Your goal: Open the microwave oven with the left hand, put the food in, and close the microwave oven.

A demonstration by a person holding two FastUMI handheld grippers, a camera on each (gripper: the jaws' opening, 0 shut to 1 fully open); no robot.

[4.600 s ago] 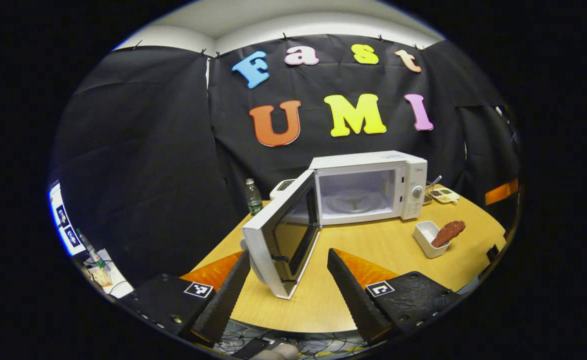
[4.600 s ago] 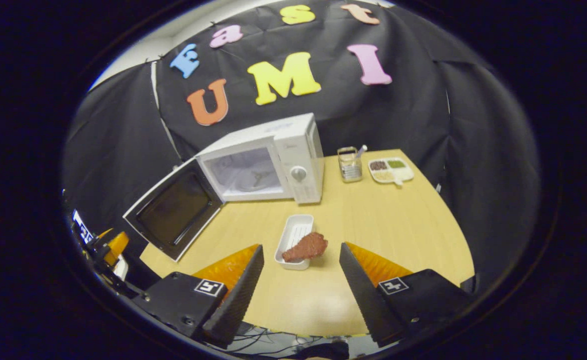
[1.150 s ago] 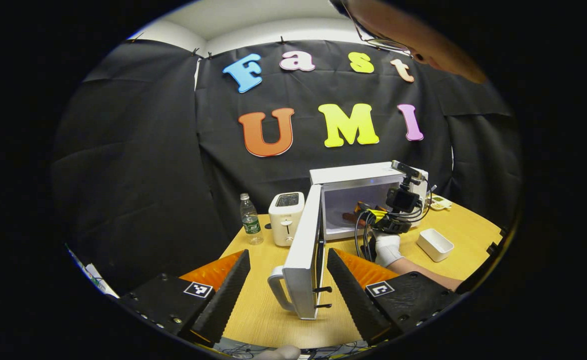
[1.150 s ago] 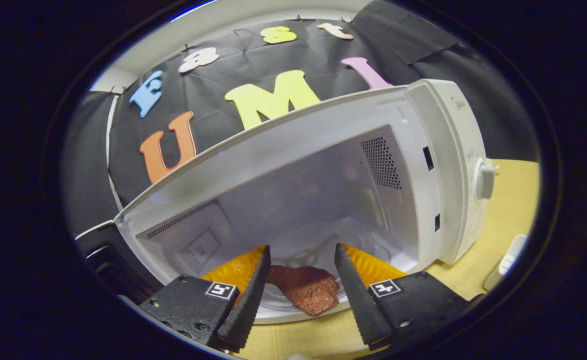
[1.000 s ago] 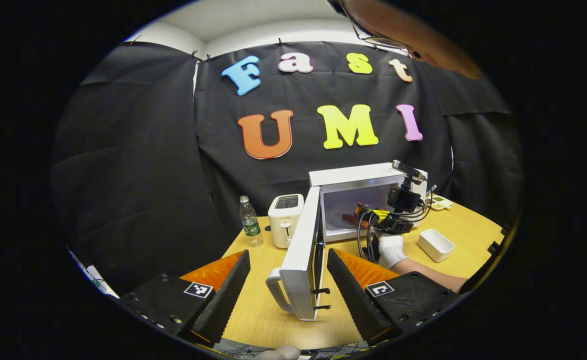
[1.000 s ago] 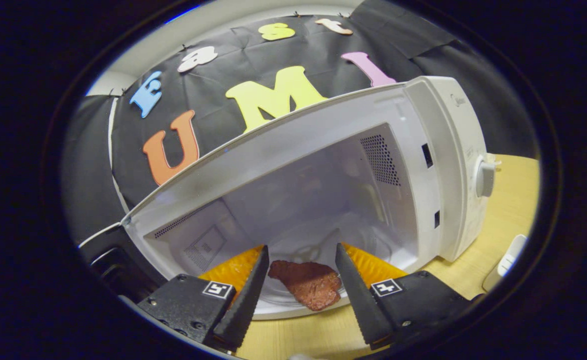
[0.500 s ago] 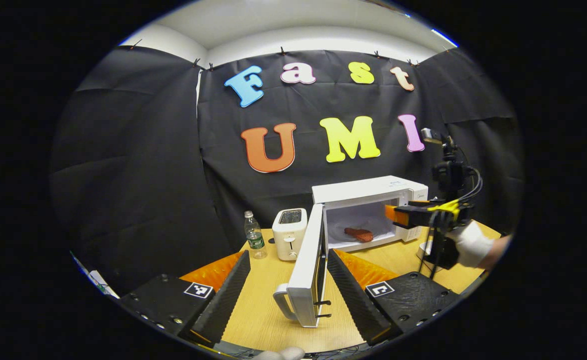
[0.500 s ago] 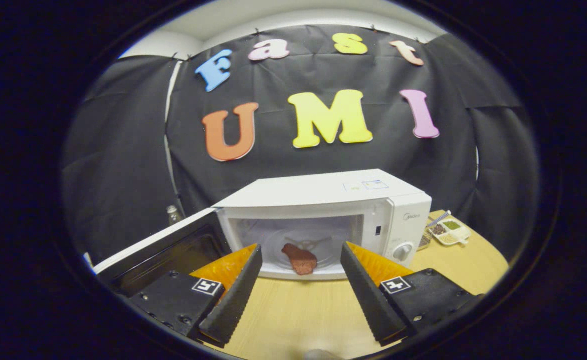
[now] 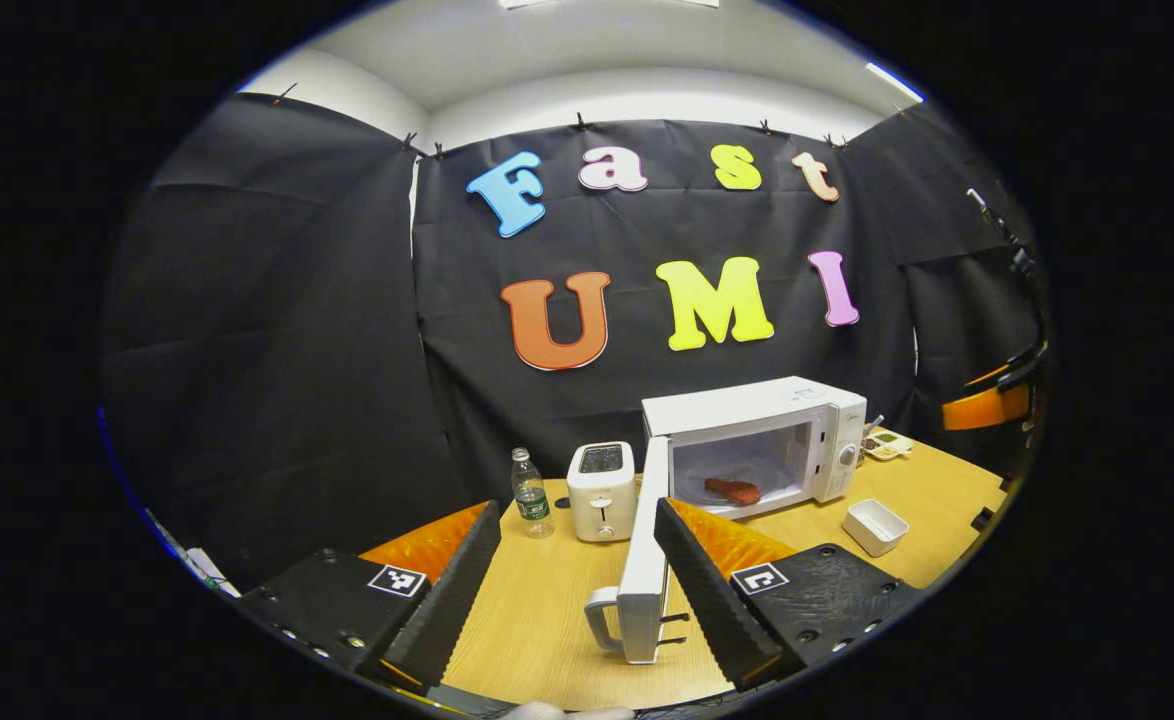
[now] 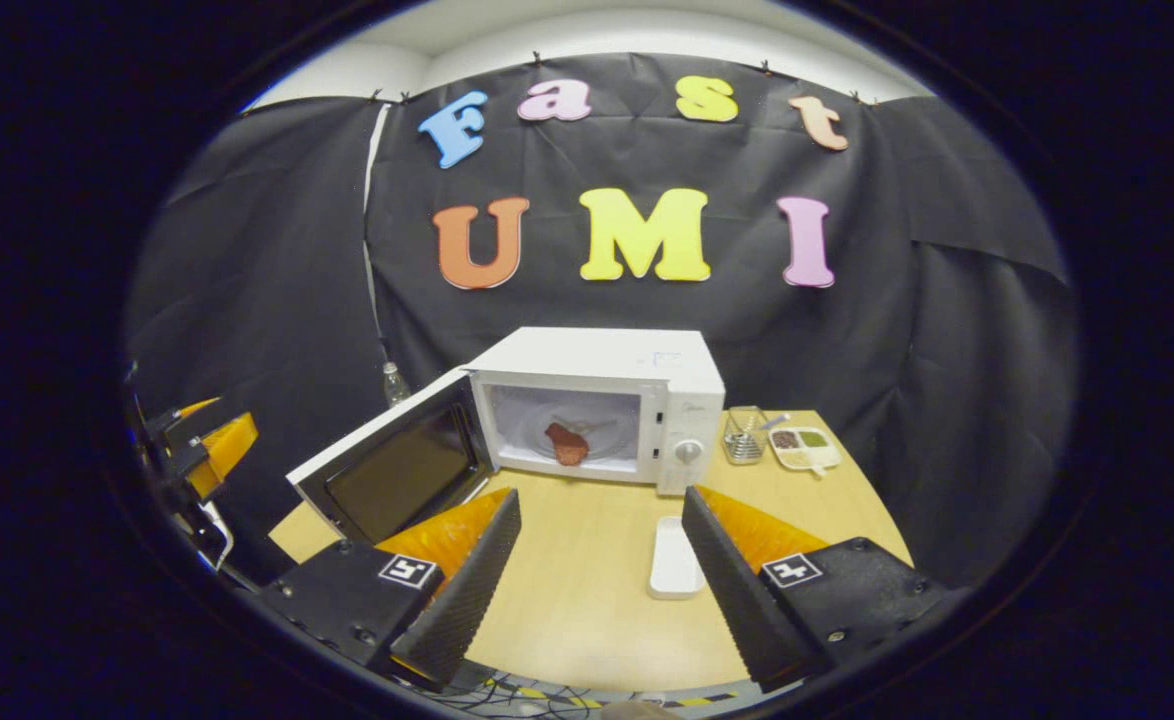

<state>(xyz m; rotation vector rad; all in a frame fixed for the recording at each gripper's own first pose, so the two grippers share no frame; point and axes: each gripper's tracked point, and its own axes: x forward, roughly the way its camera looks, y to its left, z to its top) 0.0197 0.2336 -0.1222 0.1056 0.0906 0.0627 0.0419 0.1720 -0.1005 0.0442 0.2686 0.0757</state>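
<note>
On the table [image 9: 547, 610], a bottle [image 9: 530, 492] and toaster [image 9: 601, 477] stand toward the left edge. The left gripper [image 9: 575, 580] hangs wide open and empty just behind the swung-out door [image 9: 647, 560], likely placed to push it shut. Right of it, the food [image 9: 733, 491] lies inside the microwave [image 9: 827, 440]. The right gripper [image 10: 595, 575], also spread wide and empty, hangs back above the empty dish [image 10: 674, 560], leaving the door's path free.
</note>
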